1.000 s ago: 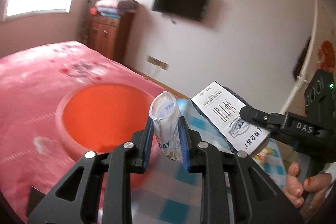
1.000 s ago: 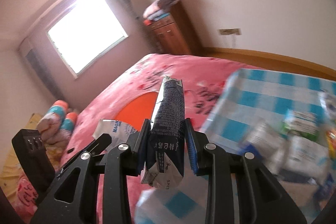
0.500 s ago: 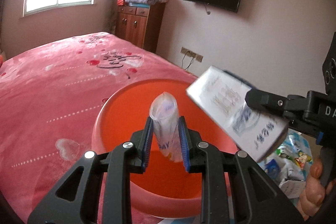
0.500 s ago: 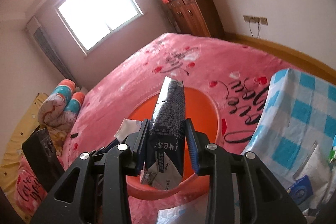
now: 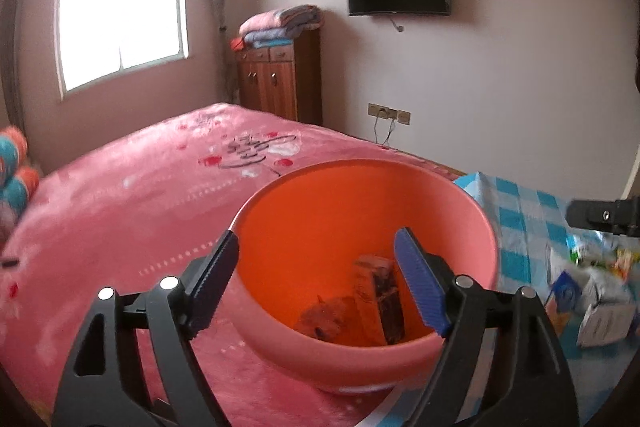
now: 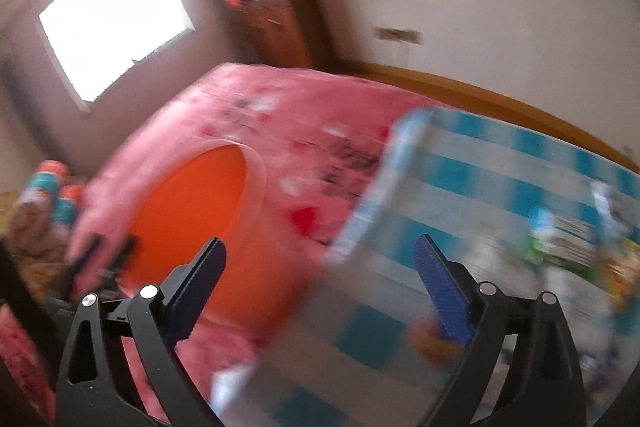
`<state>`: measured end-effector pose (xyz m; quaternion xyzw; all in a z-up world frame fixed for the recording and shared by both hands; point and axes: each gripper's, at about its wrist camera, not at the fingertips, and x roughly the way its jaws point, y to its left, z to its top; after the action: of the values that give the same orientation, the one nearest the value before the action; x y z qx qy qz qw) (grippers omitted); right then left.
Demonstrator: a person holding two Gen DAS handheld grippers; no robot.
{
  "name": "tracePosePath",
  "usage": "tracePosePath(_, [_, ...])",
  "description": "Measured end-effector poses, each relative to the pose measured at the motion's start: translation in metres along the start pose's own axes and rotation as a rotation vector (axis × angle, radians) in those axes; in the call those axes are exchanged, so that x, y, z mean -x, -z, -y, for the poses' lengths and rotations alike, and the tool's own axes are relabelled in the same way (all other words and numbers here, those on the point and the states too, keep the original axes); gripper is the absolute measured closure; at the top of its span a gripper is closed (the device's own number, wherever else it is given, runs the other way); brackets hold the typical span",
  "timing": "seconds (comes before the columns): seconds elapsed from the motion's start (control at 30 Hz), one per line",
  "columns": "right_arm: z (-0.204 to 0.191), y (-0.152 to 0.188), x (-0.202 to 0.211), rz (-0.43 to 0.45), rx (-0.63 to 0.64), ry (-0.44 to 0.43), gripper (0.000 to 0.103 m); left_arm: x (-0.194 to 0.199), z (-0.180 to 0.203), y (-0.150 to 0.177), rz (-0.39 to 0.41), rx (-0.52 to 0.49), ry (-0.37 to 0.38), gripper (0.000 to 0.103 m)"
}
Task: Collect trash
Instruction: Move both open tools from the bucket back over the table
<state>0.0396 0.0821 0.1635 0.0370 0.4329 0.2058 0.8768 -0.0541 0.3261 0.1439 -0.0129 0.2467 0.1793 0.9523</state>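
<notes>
Pink bedspread (image 5: 120,211) fills the left half of the left wrist view, from nine o'clock round to seven, with rolled orange-and-teal bedding (image 5: 12,167) at the nine o'clock edge. The left gripper (image 5: 316,287) sits at six o'clock, its two blue-padded fingers (image 5: 418,285) spread wide with nothing between them, framing the orange bucket (image 5: 360,211) that stands on the bedspread. Two pieces of trash lie inside, toward the bucket's five o'clock wall: a crumpled pouch (image 5: 328,319) and, touching it on the right, a carton (image 5: 380,295) leaning upright. At three to four o'clock a blue checked cloth (image 5: 520,219) carries the remaining litter (image 5: 592,291), wrappers and small boxes in a loose heap. The tip of the right gripper (image 5: 600,217) pokes in at the three o'clock edge.

Motion blur smears the right wrist view. The orange bucket (image 6: 192,211) shows at eight o'clock; the right gripper (image 6: 320,287) at six o'clock is also spread apart and empty. The blue checked cloth (image 6: 500,179) runs from centre to four o'clock, with blurred litter (image 6: 568,239) at three o'clock.
</notes>
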Motion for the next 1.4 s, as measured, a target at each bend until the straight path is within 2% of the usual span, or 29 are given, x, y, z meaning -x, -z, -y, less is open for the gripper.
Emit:
tracePosePath(0.1, [0.032, 0.012, 0.015, -0.037, -0.051, 0.072, 0.008, 0.015, 0.010, 0.001, 0.046, -0.036, -0.011, 0.018])
tracePosePath(0.27, [0.060, 0.033, 0.054, 0.005, -0.095, 0.121, 0.007, 0.026, 0.031, -0.002, 0.076, -0.066, 0.059, 0.018])
tracePosePath(0.37, [0.072, 0.054, 0.076, 0.018, -0.143, 0.117, 0.007, 0.034, 0.046, -0.002, 0.100, -0.110, 0.094, 0.018])
tracePosePath(0.43, [0.084, 0.074, 0.088, 0.024, -0.175, 0.155, 0.007, 0.042, 0.057, 0.000, 0.115, -0.125, 0.129, 0.018])
tracePosePath(0.57, [0.104, 0.108, 0.095, 0.023, -0.210, 0.188, 0.007, 0.052, 0.078, 0.007, 0.113, -0.135, 0.221, 0.018])
tracePosePath(0.77, [0.139, 0.154, 0.128, 0.095, -0.253, 0.290, 0.007, 0.070, 0.108, 0.024, 0.113, -0.178, 0.318, 0.018])
tracePosePath(0.9, [0.155, 0.172, 0.146, 0.134, -0.266, 0.349, 0.007, 0.077, 0.126, 0.037, 0.095, -0.205, 0.374, 0.018])
tracePosePath(1.0, [0.167, 0.184, 0.155, 0.158, -0.290, 0.358, 0.007, 0.084, 0.136, 0.043, 0.107, -0.225, 0.382, 0.018])
tracePosePath(1.1, [0.175, 0.194, 0.158, 0.166, -0.299, 0.363, 0.007, 0.087, 0.141, 0.048, 0.079, -0.201, 0.420, 0.018])
tracePosePath(1.4, [0.190, 0.215, 0.173, 0.200, -0.319, 0.359, 0.007, 0.092, 0.155, 0.056, 0.033, -0.198, 0.457, 0.018])
